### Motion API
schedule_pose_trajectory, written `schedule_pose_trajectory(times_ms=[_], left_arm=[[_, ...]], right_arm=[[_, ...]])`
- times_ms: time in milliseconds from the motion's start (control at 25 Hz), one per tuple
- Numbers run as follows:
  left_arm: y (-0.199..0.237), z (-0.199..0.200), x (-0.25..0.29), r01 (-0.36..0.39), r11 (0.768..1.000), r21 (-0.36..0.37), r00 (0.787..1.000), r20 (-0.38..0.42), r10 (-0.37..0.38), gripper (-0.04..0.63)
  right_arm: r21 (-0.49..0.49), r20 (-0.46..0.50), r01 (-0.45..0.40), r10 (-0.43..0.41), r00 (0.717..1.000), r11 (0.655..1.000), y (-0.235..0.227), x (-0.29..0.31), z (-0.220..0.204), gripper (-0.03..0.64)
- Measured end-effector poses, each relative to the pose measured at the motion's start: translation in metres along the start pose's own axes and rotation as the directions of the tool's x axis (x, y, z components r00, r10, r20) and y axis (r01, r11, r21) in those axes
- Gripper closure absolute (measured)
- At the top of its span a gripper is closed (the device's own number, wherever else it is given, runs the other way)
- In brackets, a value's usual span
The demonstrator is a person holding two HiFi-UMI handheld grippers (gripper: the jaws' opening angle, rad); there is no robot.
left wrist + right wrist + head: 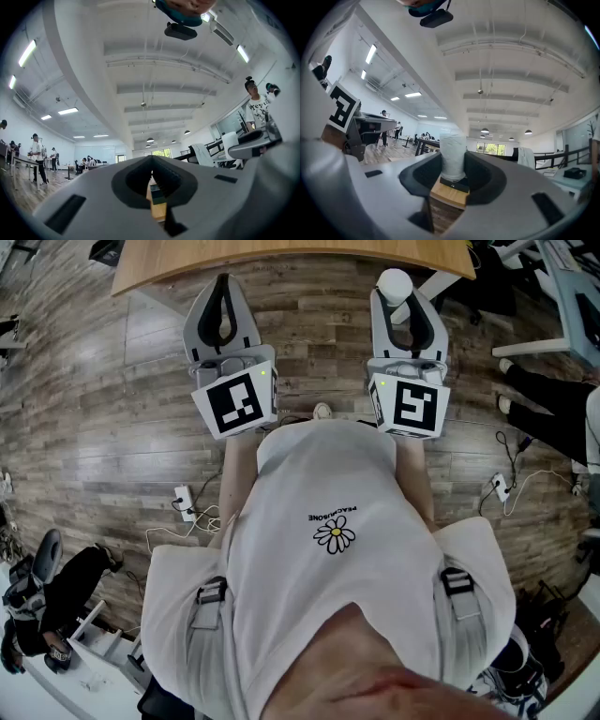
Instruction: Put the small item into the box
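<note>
We are standing before the wooden table (281, 263), whose edge is running across the top of the head view, and both grippers are pointing toward it from in front of the white shirt (328, 521).

The left gripper (223, 285) is sitting to the left with its jaws drawn together to a thin slit and nothing caught in it.

The right gripper (405, 298) is clamping the small item (395, 284), a white cylinder, near its jaw tips. In the right gripper view the small item (453, 154) is standing upright between the dark pads, its long axis crossing the jaws and rising above them.

So the right side is carrying the load, and the left is only keeping alongside.

We are judging that the coming move runs forward over the table edge (449, 193). A dark flat thing (453, 184) is showing just beyond the item's base. We cannot tell whether that is the box, and no view is showing a box plainly.
</note>
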State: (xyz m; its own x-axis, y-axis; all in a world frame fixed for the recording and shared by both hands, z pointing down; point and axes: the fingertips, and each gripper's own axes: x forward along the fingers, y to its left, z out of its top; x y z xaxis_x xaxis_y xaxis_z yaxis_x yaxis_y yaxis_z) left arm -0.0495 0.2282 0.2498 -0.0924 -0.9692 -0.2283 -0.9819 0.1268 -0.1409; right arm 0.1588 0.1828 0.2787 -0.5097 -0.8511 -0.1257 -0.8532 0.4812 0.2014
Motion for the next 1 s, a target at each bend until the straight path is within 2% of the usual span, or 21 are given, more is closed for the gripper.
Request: schedule_pose_trajectory(times_ms=[200, 400, 560, 720, 1000], left_arm=[[-0.013, 0.009, 0.007, 0.005, 1.000, -0.014, 0.999, 0.033, -0.005, 0.578], [-0.012, 0.000, 0.013, -0.007, 1.000, -0.003, 1.000, 0.012, 0.007, 0.578], [-0.013, -0.008, 0.019, -0.016, 1.000, 0.012, 1.000, -0.009, 0.016, 0.578], [-0.013, -0.014, 0.023, -0.021, 1.000, 0.014, 0.999, -0.030, 0.022, 0.578], [-0.018, -0.022, 0.030, -0.039, 0.999, 0.013, 0.998, -0.056, 0.040, 0.578]], right_arm=[[0.004, 0.000, -0.001, 0.001, 1.000, 1.000, -0.005, 0.003, -0.003, 0.472], [0.007, 0.001, -0.009, 0.009, 1.000, 1.000, -0.009, 0.009, -0.008, 0.472], [0.080, 0.012, -0.038, 0.037, 0.999, 0.996, -0.017, 0.015, -0.013, 0.472], [0.047, 0.021, -0.065, 0.064, 0.998, 0.997, -0.017, 0.018, -0.015, 0.469], [0.090, 0.000, -0.090, 0.090, 0.996, 0.992, -0.023, 0.025, -0.031, 0.460]])
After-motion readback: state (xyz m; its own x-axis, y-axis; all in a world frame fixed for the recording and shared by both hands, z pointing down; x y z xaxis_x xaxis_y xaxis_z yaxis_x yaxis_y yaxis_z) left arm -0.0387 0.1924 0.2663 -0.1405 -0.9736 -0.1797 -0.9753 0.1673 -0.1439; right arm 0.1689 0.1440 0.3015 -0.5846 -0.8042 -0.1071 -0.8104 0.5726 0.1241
